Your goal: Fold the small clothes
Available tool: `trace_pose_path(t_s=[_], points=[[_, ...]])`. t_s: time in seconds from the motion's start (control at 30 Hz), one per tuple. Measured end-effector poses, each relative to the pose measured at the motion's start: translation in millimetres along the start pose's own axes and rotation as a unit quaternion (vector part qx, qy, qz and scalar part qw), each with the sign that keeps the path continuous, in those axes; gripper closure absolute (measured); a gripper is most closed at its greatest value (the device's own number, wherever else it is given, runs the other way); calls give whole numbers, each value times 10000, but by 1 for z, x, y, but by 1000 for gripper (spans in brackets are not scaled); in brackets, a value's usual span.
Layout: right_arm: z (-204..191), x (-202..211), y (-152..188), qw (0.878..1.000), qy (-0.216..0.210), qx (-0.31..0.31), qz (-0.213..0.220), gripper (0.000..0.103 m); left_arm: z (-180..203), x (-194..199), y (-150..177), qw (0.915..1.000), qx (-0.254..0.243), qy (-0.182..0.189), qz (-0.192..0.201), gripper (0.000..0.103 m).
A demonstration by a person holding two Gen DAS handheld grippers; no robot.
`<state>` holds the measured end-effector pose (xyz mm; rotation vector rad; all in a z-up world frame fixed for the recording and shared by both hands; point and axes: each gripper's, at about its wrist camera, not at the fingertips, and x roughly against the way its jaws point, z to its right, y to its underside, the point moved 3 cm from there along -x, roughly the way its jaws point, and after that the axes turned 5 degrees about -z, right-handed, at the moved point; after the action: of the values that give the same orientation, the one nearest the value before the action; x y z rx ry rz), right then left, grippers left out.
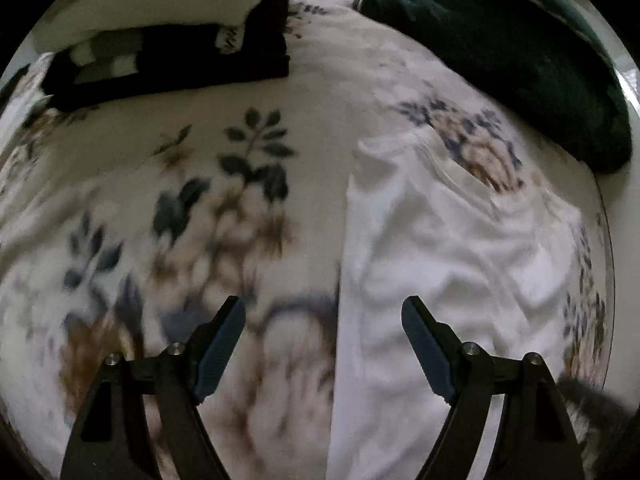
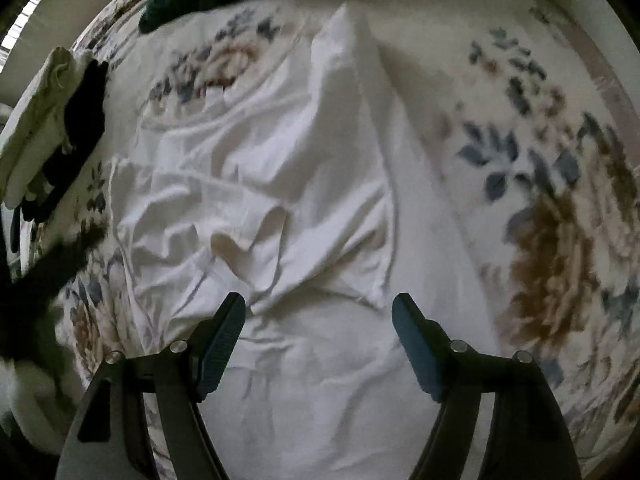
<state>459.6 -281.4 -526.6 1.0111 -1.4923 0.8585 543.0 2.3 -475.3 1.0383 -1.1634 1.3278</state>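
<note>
A white garment (image 2: pixel 288 184) lies rumpled and spread out on a flowered bedspread (image 1: pixel 248 184), with creases running across it and one fold of cloth standing up in a ridge toward the far end in the right wrist view. The right gripper (image 2: pixel 318 344) points down over the near part of this garment with its jaws spread wide; nothing is pinched between its fingers (image 2: pixel 222 344), and the cloth lies below them, not pressed by the pads. In the left wrist view the left gripper (image 1: pixel 324 348) also hangs with its jaws spread and empty, straddling the left edge of the same white garment (image 1: pixel 432 248): one finger sits over the flowered bedspread, the other over the white cloth. Farther off on the bed, at the upper left of that view, is a stack of folded clothes (image 1: pixel 168 40), dark pieces under pale ones. A dark green blanket (image 1: pixel 520 52) lies bunched along the far right side of the bed. Both views are somewhat blurred.
</note>
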Motion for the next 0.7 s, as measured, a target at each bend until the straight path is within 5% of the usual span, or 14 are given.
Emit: trace_pose_path(t_s=[0.07,0.13,0.4,0.7], points=[[7,6,-6,9998,117,149,14,12,7,14,21,9998,-56,-177,61,24],[16,17,-5,9996,110,250,23,5,16,28,39,9996,-33,-281,74,9],[102,53,18,9963,-383,446,-624,5,115,58,117,9998,-195,97,-44,5],[225,75,-10,9834,-505,1275,-1192,5,270,22,258,9922,50,380,-1184,5]])
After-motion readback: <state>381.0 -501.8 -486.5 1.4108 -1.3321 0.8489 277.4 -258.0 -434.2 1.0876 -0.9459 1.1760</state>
